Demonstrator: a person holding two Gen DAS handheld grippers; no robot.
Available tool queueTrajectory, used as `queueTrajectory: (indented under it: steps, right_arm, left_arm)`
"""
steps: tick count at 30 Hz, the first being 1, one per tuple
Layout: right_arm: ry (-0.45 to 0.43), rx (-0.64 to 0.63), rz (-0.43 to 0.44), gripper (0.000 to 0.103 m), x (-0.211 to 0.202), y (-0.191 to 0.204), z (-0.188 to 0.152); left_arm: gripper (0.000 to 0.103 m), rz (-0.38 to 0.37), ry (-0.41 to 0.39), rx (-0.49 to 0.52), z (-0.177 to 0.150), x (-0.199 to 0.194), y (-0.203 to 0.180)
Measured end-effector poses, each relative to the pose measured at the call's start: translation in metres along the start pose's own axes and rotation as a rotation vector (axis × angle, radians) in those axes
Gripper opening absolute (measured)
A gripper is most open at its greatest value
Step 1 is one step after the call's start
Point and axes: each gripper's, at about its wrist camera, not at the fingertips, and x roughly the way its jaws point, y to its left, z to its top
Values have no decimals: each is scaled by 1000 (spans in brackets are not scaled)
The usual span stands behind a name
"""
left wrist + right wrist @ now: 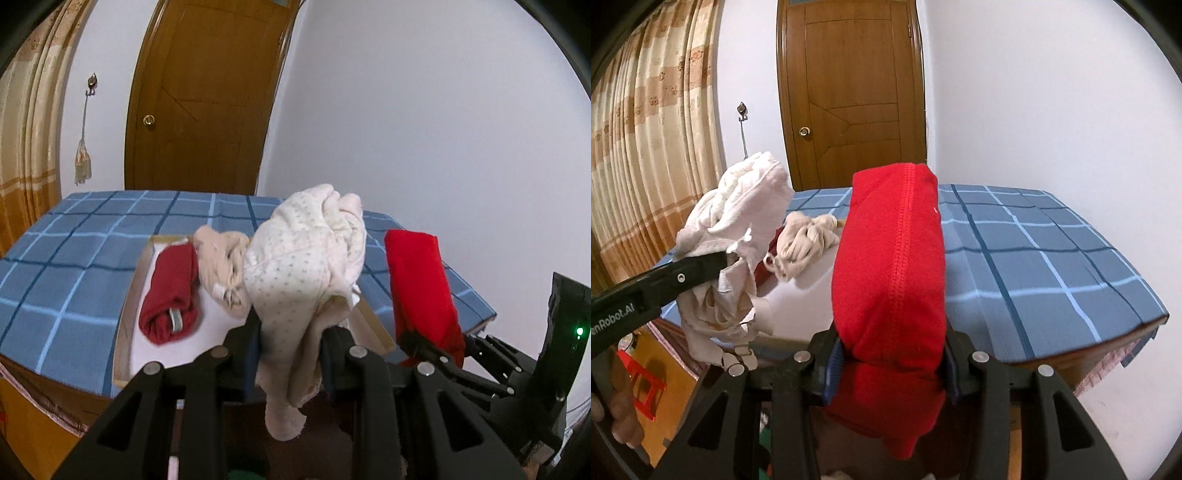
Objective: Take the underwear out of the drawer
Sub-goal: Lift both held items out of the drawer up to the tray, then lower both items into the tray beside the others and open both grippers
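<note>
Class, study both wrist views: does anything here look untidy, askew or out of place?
Mostly tidy. The beige garment lies crumpled and unrolled in the drawer, unlike the neatly rolled dark red one beside it. The drawer itself sits on the checked blue cover, not inside any furniture.

Left wrist view looks forward and slightly down along the left claw (291, 347), close over the drawer (129, 295) on the blue checked worktop (55, 280), facing the brown door (207, 96). Right wrist view sits just beside it to the right, same heading, door (849, 92) centred. Both share worktop (1052, 258), door, curtain (653, 147) and each other's claw.
</note>
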Motion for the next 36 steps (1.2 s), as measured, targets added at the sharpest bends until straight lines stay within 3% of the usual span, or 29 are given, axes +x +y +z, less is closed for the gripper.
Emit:
queueTrajectory:
  steps: [17, 24, 32, 36]
  right_arm:
    - [53, 41, -10, 47, 91, -9, 52]
    - [76, 74, 10, 47, 112, -17, 59]
    - [86, 91, 33, 46, 120, -20, 60]
    - [83, 99, 41, 46, 120, -20, 62]
  left_arm:
    - [26, 87, 34, -30, 36, 88, 0]
    - [26, 23, 98, -92, 39, 106, 19]
    - [26, -41, 108, -137, 50, 103, 27]
    - [26, -24, 116, -140, 51, 107, 26]
